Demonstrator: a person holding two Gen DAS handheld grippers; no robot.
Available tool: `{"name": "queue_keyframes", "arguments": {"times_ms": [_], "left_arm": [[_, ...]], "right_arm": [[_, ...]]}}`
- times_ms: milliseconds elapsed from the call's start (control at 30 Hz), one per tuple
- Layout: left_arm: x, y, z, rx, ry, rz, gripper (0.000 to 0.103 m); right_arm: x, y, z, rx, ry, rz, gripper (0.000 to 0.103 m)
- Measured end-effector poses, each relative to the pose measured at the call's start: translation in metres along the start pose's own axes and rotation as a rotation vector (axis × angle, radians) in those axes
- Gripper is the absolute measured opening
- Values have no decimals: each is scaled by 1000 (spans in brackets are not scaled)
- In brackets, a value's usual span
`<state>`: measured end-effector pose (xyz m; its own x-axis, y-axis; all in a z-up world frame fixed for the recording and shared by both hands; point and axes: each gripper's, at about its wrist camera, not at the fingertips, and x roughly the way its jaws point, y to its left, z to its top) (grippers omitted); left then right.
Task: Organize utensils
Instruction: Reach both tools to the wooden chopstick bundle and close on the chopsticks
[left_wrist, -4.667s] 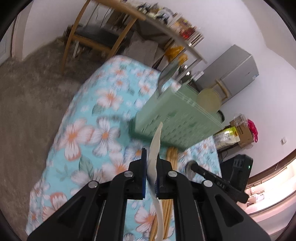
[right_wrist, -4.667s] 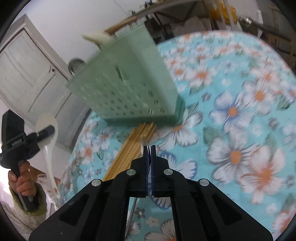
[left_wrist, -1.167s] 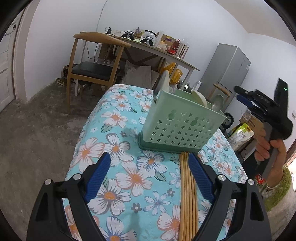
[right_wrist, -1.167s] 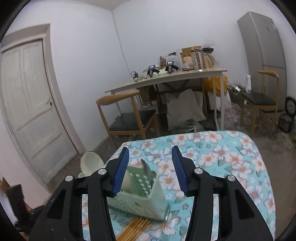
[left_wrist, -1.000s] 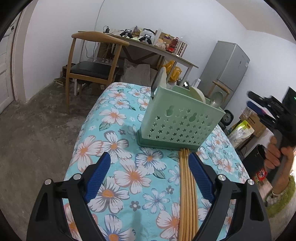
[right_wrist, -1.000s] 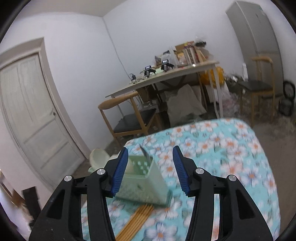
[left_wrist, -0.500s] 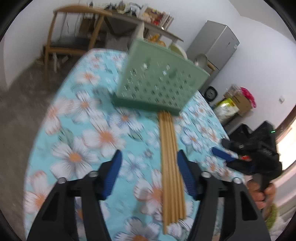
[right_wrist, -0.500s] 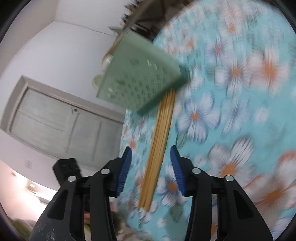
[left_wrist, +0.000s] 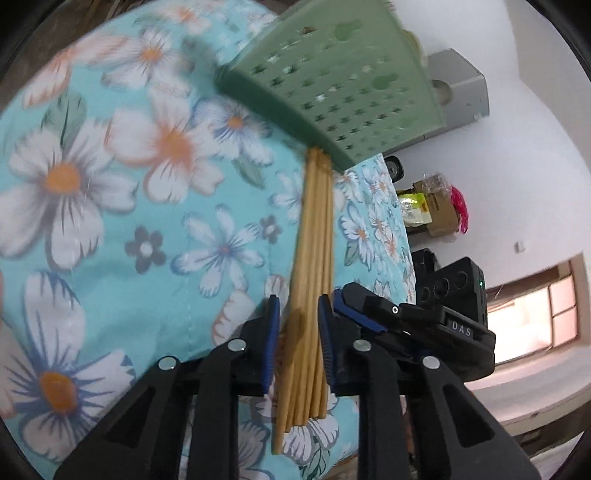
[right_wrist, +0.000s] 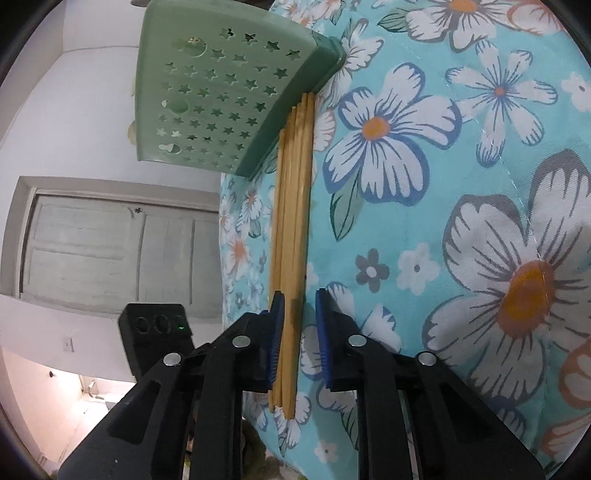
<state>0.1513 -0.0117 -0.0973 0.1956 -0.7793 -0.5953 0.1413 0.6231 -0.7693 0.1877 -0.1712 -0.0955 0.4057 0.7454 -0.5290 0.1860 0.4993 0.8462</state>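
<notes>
A bundle of wooden chopsticks (left_wrist: 312, 258) lies on the floral tablecloth (left_wrist: 129, 206), its far end against the base of a green star-punched utensil basket (left_wrist: 332, 77). My left gripper (left_wrist: 297, 332) is low over the near end, its blue pads on either side of the bundle with a small gap. My right gripper (right_wrist: 297, 325) straddles the same chopsticks (right_wrist: 291, 206) from the opposite side, jaws partly open around part of the bundle. The basket also shows in the right wrist view (right_wrist: 221, 92). The right gripper's body (left_wrist: 436, 317) shows in the left wrist view.
The tablecloth (right_wrist: 461, 184) drops off at the table edge just beyond the chopsticks' near end. A grey fridge (left_wrist: 458, 92) and a cardboard box (left_wrist: 436, 206) stand past the table. A white door (right_wrist: 110, 251) is behind the left gripper's body (right_wrist: 155, 328).
Both grippers have dropped from high above the table down to the chopsticks and narrowed their jaws around the bundle. Earlier the left one held a white spoon; it holds none now.
</notes>
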Motion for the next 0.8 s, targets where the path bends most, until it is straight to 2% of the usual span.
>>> {"name": "queue_keyframes", "arguments": {"times_ms": [300, 533, 800], "left_arm": [[6, 18, 6, -122, 21, -107, 11], [2, 21, 4, -117, 17, -103, 8], [4, 17, 5, -107, 0, -98, 7]], "right_arm": [[9, -9, 7, 20, -6, 19, 8], [13, -9, 9, 18, -17, 24, 5], [-3, -17, 3, 25, -21, 57, 5]]}}
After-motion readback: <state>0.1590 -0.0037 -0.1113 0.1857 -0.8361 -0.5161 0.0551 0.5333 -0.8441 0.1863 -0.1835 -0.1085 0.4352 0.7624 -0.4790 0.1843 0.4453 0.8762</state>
